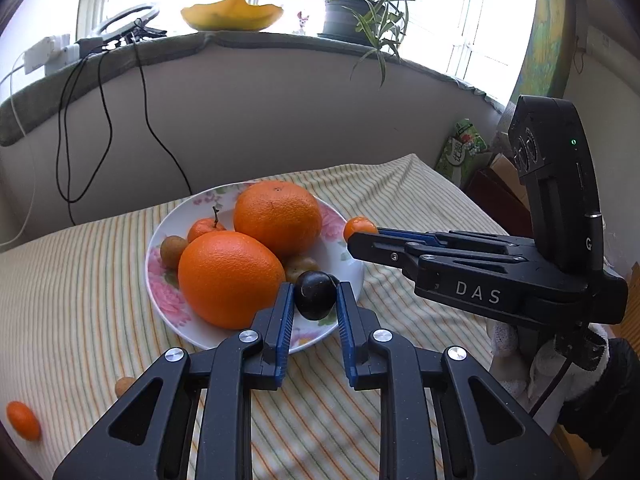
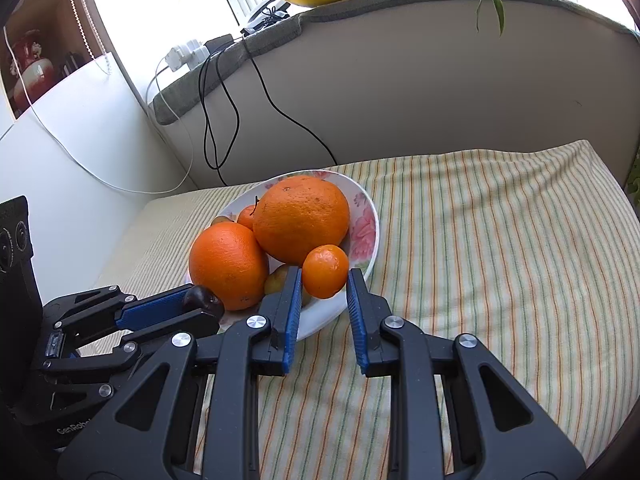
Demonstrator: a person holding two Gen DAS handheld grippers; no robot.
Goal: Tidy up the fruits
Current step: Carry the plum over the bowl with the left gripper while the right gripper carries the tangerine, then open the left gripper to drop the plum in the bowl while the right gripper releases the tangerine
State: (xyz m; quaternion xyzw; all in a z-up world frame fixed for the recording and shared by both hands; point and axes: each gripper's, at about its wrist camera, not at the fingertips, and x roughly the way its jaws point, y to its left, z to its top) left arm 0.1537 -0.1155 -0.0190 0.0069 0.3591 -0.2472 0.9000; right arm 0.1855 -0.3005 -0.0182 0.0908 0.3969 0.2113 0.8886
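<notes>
Left to right: far left on the striped cloth, loose kumquat and a small brown fruit just beside the left claw's frame, both well apart from the plate. Floral plate sits on the cloth-covered table, holding two large oranges, a stemmed mandarin, a brown longan-type fruit at the left rim and another yellowish-brown one behind the plum. Left claw clamped on a dark plum, blue pads pressing both sides, plum over the plate's near edge, just beside the front orange. Right claw clamped on a small tangerine, held over the plate's right rim, close against the rear orange; can't tell if touching. In the left wrist view the right claw comes in from the right, tangerine at its tip just past the plate's edge. Person's gloved hand under it. Background: windowsill with yellow bowl, potted plant, cables hanging down the wall.
</notes>
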